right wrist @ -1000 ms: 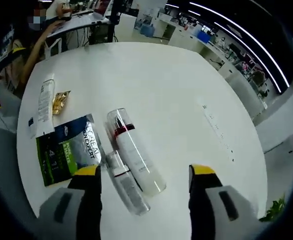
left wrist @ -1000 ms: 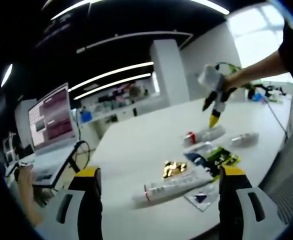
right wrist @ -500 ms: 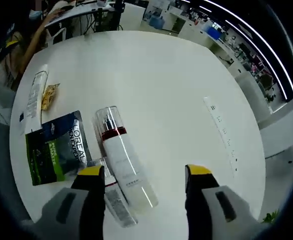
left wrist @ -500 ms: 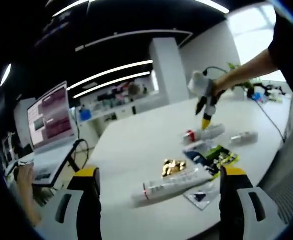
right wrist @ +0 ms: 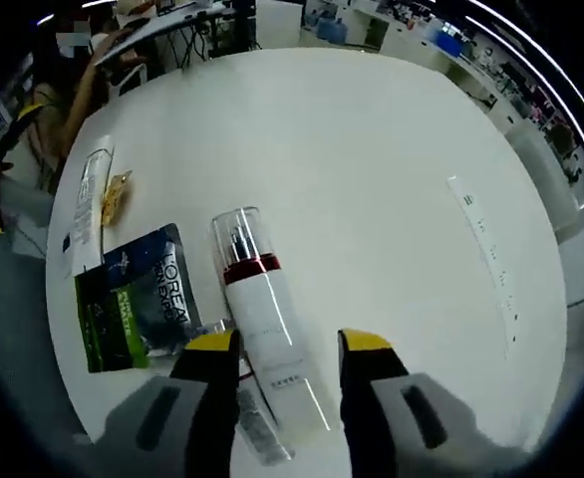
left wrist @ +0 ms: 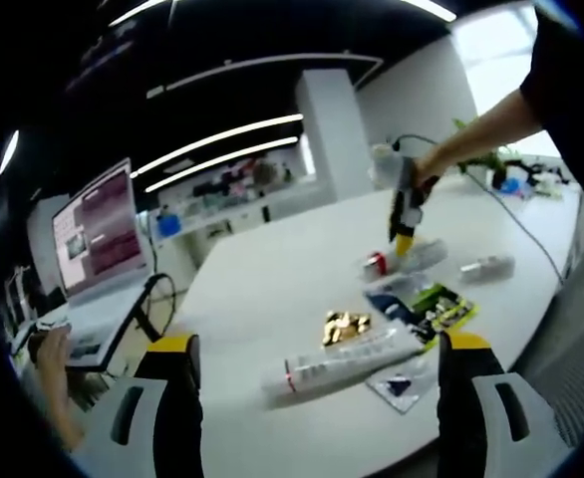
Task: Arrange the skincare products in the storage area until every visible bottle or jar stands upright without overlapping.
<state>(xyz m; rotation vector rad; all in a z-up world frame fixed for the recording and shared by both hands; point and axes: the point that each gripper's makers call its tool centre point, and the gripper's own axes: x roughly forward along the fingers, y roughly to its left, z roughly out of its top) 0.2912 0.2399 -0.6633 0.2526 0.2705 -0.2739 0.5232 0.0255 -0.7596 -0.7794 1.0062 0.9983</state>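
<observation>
A white bottle (right wrist: 262, 309) with a clear cap and a red band lies on its side on the white table (right wrist: 372, 149). My right gripper (right wrist: 288, 344) hangs over it, open, one jaw on each side of the body and not touching it. A smaller clear bottle (right wrist: 254, 426) lies by the left jaw. In the left gripper view, a hand holds the right gripper (left wrist: 404, 204) tip-down over that red-banded bottle (left wrist: 404, 261), with the small bottle (left wrist: 486, 267) to its right. My left gripper (left wrist: 319, 344) stays open, nearer than a lying white tube (left wrist: 340, 363).
A green and blue sachet (right wrist: 138, 299), a gold sachet (right wrist: 116, 196) and the white tube (right wrist: 88, 199) lie left of the bottles. A long white strip (right wrist: 486, 259) lies at the right. A laptop (left wrist: 98, 239) stands beside the table, with a person's hand (left wrist: 48, 349) by it.
The right gripper has come down closer over the red-banded bottle and its jaws have narrowed. The left gripper has hardly moved.
</observation>
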